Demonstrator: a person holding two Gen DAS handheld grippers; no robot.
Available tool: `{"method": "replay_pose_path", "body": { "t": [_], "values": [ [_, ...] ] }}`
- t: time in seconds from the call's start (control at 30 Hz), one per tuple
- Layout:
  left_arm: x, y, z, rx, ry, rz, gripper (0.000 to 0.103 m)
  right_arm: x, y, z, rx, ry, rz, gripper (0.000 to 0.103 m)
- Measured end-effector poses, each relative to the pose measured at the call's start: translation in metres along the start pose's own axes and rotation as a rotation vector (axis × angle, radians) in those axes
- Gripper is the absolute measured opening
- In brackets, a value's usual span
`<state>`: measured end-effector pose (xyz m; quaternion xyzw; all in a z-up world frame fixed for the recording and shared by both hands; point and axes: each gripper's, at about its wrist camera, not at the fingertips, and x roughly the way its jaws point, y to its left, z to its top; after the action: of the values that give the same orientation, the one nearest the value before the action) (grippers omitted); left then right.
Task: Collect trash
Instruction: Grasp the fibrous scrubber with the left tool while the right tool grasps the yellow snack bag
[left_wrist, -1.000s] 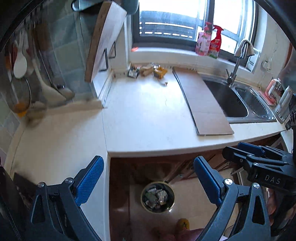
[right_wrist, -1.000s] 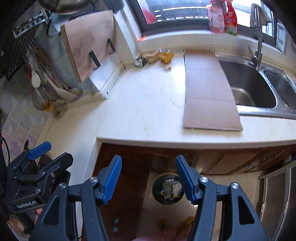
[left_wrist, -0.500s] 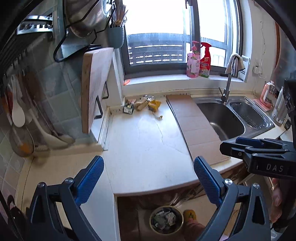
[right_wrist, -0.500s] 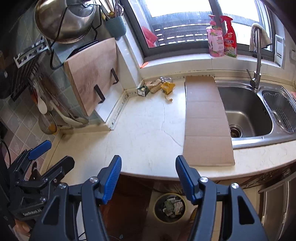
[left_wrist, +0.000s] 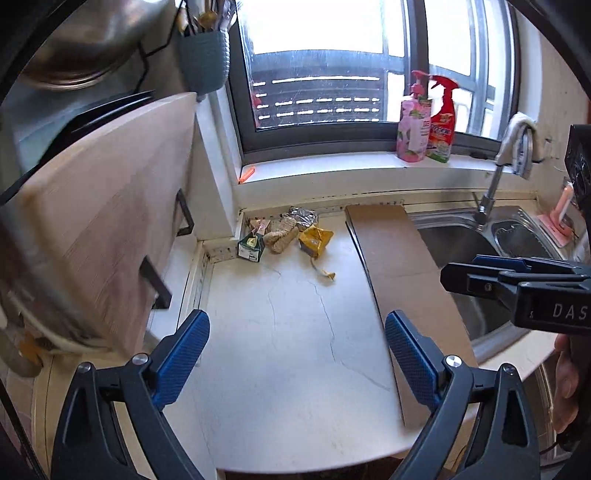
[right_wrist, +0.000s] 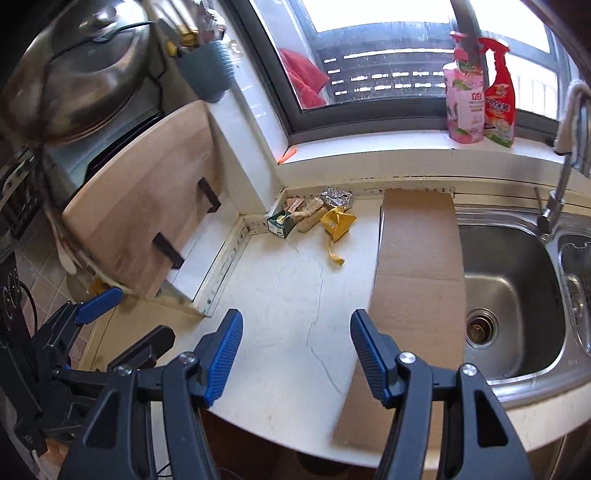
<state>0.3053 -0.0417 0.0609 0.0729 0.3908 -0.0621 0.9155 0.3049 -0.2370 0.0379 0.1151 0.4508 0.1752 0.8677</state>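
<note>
The cardboard sheet (right_wrist: 413, 280) hides part of the bench (right_wrist: 288, 295) and is blurred at its near end. Trash pile (left_wrist: 286, 236) wrappers overlap, labels too small to read. The picture's edge crops the tap (right_wrist: 565, 158) cloth.

Since a second ago, both carried forward and up from above the floor bin: left hand-held gripper (left_wrist: 293, 354) and right hand-held gripper (right_wrist: 295, 354) now over the surface (left_wrist: 295, 332), nearer the trash pile (left_wrist: 288, 236). Bin out of view.
</note>
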Motion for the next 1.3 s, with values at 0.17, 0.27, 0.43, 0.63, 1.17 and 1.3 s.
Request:
{"method": "replay_pose_path", "body": {
  "t": [0.17,0.27,0.43,0.63,1.17,1.3],
  "values": [
    [0.069,-0.002,0.049,0.003,0.046,0.016,0.094,0.049,-0.032,0.055,0.030,0.062,0.036,0.061],
    [0.121,0.001,0.074,0.009,0.090,0.001,0.091,0.087,-0.049,0.084,0.049,0.098,0.059,0.061],
    [0.198,0.014,0.100,-0.012,0.156,-0.042,0.083,0.163,-0.073,0.119,0.087,0.169,0.081,0.061],
    [0.276,0.026,0.110,0.011,0.232,-0.062,0.073,0.245,-0.097,0.135,0.158,0.266,0.103,0.061],
    [0.351,0.041,0.102,0.034,0.315,-0.076,0.066,0.347,-0.106,0.138,0.209,0.370,0.132,0.061],
    [0.361,0.039,0.103,0.051,0.331,-0.081,0.066,0.345,-0.109,0.137,0.191,0.365,0.134,0.044]
  ]
}}
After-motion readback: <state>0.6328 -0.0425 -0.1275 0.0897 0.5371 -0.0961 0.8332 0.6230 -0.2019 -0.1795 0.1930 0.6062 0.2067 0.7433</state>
